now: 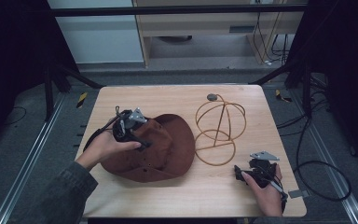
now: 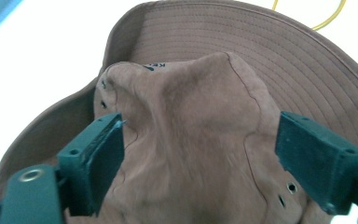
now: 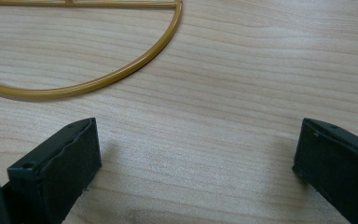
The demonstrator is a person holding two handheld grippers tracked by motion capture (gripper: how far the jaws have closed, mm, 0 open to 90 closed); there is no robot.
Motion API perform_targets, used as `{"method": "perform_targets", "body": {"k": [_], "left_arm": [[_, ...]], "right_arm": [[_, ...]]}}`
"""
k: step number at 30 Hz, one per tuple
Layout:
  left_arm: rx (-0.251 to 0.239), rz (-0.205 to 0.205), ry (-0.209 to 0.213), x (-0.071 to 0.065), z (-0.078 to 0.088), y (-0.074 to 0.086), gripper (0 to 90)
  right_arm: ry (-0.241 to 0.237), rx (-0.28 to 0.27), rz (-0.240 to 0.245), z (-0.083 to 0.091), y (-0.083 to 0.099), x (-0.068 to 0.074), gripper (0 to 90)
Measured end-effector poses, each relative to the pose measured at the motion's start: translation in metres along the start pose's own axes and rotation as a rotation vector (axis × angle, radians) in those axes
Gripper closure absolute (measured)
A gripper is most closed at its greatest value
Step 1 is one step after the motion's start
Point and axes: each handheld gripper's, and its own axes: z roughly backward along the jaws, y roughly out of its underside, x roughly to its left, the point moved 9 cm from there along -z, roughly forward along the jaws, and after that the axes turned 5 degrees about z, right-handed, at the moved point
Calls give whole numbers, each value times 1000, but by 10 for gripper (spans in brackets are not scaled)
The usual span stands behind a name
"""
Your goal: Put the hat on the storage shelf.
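A brown wide-brimmed hat [image 1: 161, 154] lies on the wooden table [image 1: 177, 95], left of centre. My left gripper [image 1: 131, 128] sits over the hat's crown. In the left gripper view the crown [image 2: 191, 140] bulges up between the two wide-apart jaws, and the left gripper [image 2: 198, 154] is open around it. A golden wire hat stand [image 1: 218, 130] stands to the right of the hat. My right gripper [image 1: 251, 173] rests low near the table's front right, open, with bare wood between its jaws. The stand's base ring [image 3: 98, 79] curves just ahead of it.
The table's front edge runs just below both hands. Black cables [image 1: 317, 168] trail over the floor on the right. A metal rail [image 1: 25, 158] runs along the floor at the left. A wooden cabinet [image 1: 205, 28] stands behind the table.
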Motion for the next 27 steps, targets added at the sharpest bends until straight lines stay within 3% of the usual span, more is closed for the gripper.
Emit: {"method": "perform_targets", "body": {"k": [4, 10, 16, 26, 27], "left_arm": [[57, -13, -3, 5, -11, 0, 273], [106, 8, 1, 9, -19, 3, 435], [115, 40, 12, 13, -22, 2, 516], [152, 49, 34, 15, -28, 2, 638], [161, 51, 39, 15, -28, 3, 718]], "right_arm": [[0, 0, 0, 0, 0, 0, 6], [-1, -1, 4, 0, 0, 0, 5], [-1, -2, 5, 0, 0, 0, 5], [-2, -2, 5, 0, 0, 0, 6], [-3, -4, 6, -1, -1, 0, 6]]}}
